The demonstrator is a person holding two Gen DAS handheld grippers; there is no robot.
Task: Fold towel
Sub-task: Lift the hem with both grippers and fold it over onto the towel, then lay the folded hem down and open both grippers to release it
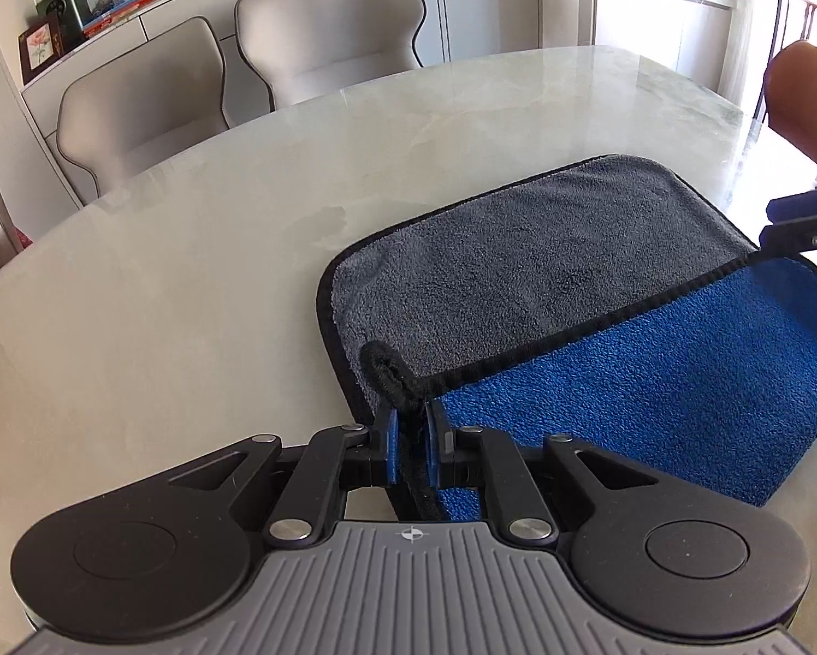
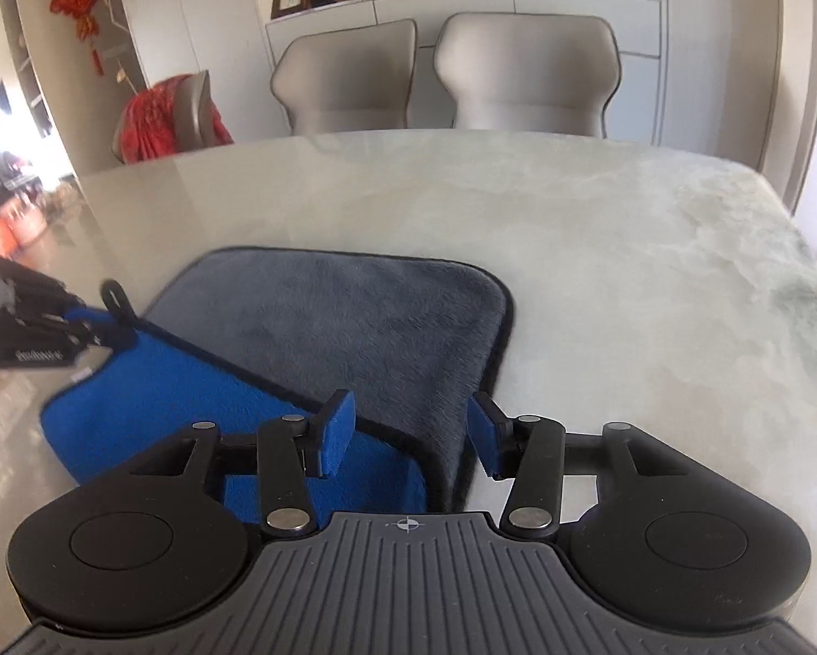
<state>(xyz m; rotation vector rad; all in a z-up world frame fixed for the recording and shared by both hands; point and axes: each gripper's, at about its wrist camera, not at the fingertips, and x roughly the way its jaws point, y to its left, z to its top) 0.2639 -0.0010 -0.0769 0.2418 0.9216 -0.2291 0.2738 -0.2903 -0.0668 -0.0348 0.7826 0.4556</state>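
Now midway through the first fold, by the look of it: one microfibre towel (image 1: 545, 251), grey on one face and blue on the other, lies on the marble table (image 1: 190, 273) with its near half turned over so the blue side shows on top of the grey. Left gripper (image 1: 411, 439) pinched narrow on the black-piped corner beside the hanging loop (image 1: 389, 376), cloth plainly between the pads. Right gripper (image 2: 408, 431) standing apart, pads clear of the fabric, nothing gripped, with the towel's edge lying below the gap.

Judged as the laying-down stage of the fold, one corner already let go and the other not yet. Next move likely calls for lowering the left corner flat, easing the pinch open without dragging the hem, then squaring the blue edge (image 2: 277, 387) against the grey edge behind it, since the two edges run at a slant and do not yet meet.

Counted: one towel, one hanging loop, two grippers, two pale chairs (image 2: 348, 76) behind the table, one chair draped in red cloth (image 2: 163, 114) to the side.
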